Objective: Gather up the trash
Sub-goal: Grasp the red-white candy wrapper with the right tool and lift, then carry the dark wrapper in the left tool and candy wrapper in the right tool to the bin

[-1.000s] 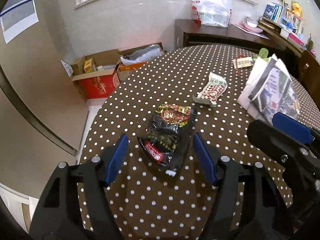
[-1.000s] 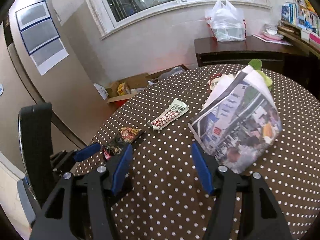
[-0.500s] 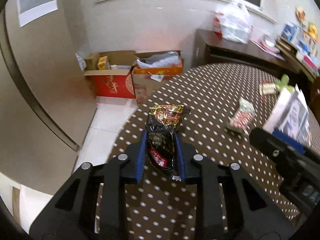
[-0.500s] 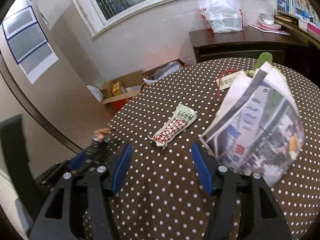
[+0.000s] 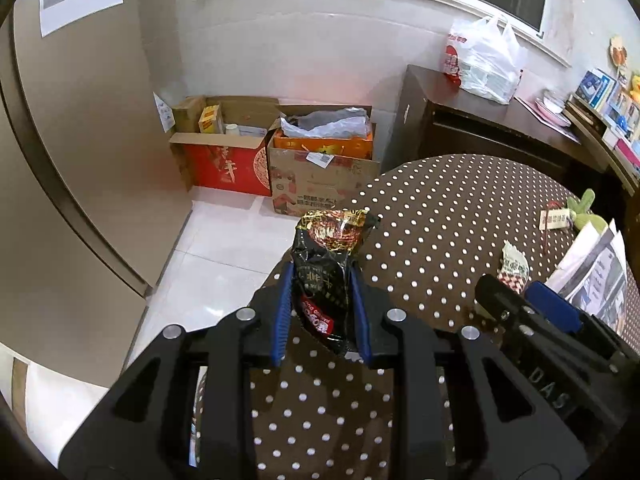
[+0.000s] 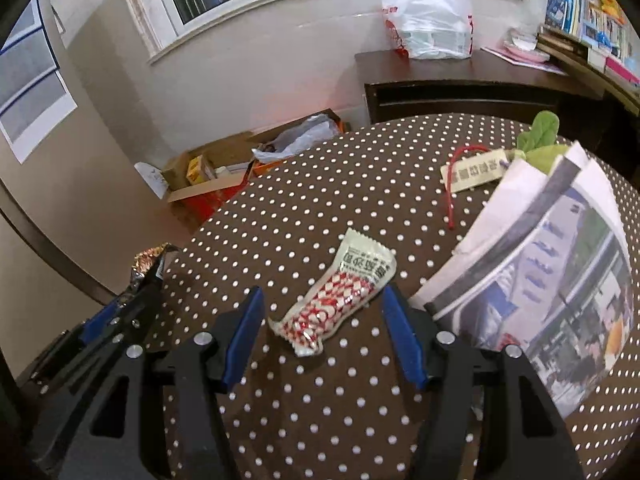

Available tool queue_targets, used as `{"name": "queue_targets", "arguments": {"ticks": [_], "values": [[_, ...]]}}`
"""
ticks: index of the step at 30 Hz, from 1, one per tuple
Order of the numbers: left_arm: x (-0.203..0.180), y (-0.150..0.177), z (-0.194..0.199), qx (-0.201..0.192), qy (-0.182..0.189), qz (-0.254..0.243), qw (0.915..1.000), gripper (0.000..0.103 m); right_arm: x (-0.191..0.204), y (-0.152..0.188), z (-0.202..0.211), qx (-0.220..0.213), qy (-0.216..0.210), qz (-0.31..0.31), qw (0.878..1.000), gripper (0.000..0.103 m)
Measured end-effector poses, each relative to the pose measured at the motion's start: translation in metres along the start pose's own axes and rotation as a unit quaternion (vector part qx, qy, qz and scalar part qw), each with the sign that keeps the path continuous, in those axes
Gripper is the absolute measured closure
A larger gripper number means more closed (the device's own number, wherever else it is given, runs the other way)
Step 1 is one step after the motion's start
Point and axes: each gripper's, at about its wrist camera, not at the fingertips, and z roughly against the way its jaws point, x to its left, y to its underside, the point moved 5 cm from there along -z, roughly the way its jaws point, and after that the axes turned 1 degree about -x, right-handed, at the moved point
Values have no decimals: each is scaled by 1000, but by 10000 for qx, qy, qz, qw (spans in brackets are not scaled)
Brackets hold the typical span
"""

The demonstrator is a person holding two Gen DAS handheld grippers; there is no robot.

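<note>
**pondskipper:** Since the earlier frame the left gripper [image 5: 322, 312] has clamped onto the black snack bag [image 5: 328, 272] and lifted it off the polka-dot table [image 5: 440, 216], so it hangs out past the table edge. Crinkly foil, gold and red at the top, squeezed narrow between the blue pads.

**rm_tinker:** And the right gripper [image 6: 322, 340] has slid in on the white-and-red wrapper [image 6: 340, 296]. Jaws apart, nothing pinched, wrapper flat on the cloth right between the tips. Its long axis runs diagonally, near-left to far-right, so I'd guess a small wrist roll squares the pads across the narrow width. Thin glossy film, probably slippery. Folded newspaper [image 6: 560, 280] sits just to its right, close to that finger.
</note>
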Motion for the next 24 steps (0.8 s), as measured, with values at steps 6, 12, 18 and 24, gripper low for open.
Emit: {"name": "queue_targets", "arguments": {"ticks": [6, 12, 18, 24], "values": [[2, 2, -4, 77, 95, 40, 9999, 76, 3, -4, -8, -7, 200, 191, 9996, 67], [9, 9, 5, 156, 318, 128, 9993, 76, 4, 0, -5, 107, -71, 239, 9996, 90], [23, 23, 34, 79, 435, 194, 9988, 76, 25, 17, 17, 128, -446, 417, 9981, 93], [62, 46, 75, -52, 423, 498, 9979, 76, 61, 35, 62, 4, -876, 713, 9936, 93]]}}
